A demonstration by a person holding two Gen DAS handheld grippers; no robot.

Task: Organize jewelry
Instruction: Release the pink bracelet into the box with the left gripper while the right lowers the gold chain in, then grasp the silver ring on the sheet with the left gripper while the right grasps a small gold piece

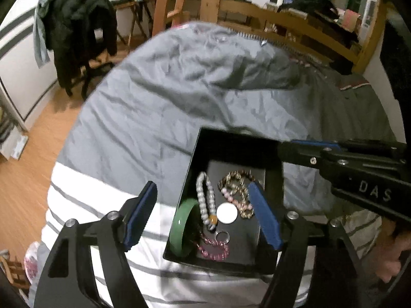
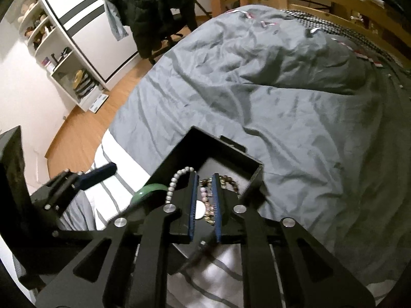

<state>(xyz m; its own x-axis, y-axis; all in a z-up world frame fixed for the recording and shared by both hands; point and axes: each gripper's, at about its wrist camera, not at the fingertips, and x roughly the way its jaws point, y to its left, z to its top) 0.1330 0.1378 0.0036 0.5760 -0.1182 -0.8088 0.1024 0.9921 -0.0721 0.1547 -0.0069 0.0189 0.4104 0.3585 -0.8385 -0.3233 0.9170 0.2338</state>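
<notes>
In the left wrist view, a shallow black rectangular tray (image 1: pixel 195 159) sits on the grey duvet with white stripes (image 1: pixel 159 97) of a bed, and holds the jewelry: a green jade-like bangle (image 1: pixel 183 228), a string of pale grey beads (image 1: pixel 205 200), a gold and pink beaded bracelet (image 1: pixel 239 187), a small white disc (image 1: pixel 227 213), a silver ring (image 1: pixel 222 236) and a pink chain bracelet (image 1: pixel 213 249). The left claw (image 1: pixel 203 215) is spread wide above the tray, one pad outside its left wall and the other over the gold beads, gripping nothing. The right claw (image 1: pixel 303 145) reaches in from the right near the tray's far corner; its fingers look close together, with nothing visible between them here. In the right wrist view, the right claw (image 2: pixel 205 205) hangs over the tray (image 2: pixel 205 143), its blue pads (image 2: pixel 194 205) nearly pressed together with a narrow slot between them; the gold and pink bracelet (image 2: pixel 226 179) shows through that slot, but whether it is actually pinched I cannot tell. The step in hand looks like picking out one piece: lower the pads around a single strand, close gently, then lift slowly so neighbouring beads do not snag and drag along.
</notes>
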